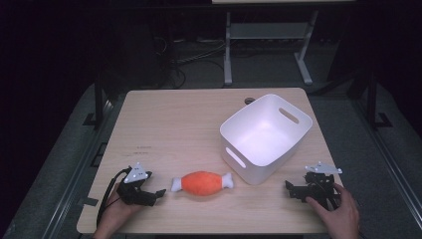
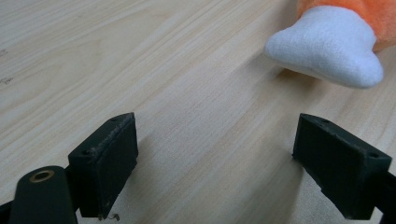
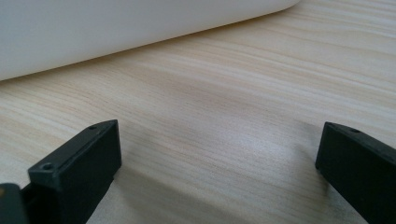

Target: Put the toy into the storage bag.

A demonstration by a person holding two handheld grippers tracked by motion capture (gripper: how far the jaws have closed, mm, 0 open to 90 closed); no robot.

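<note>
An orange plush drumstick with white ends lies near the table's front edge. Its white left end lies just ahead of my left gripper, apart from the jaws. My left gripper rests on the table at the front left, open with only bare wood between its jaws. A white bin with handle slots stands right of the toy, and its wall runs across the top of the right gripper view. My right gripper rests open on the table at the front right, nothing between its jaws.
The wooden table has a round cable hole at its back edge behind the bin. A white-legged frame and cables lie on the dark floor beyond the table.
</note>
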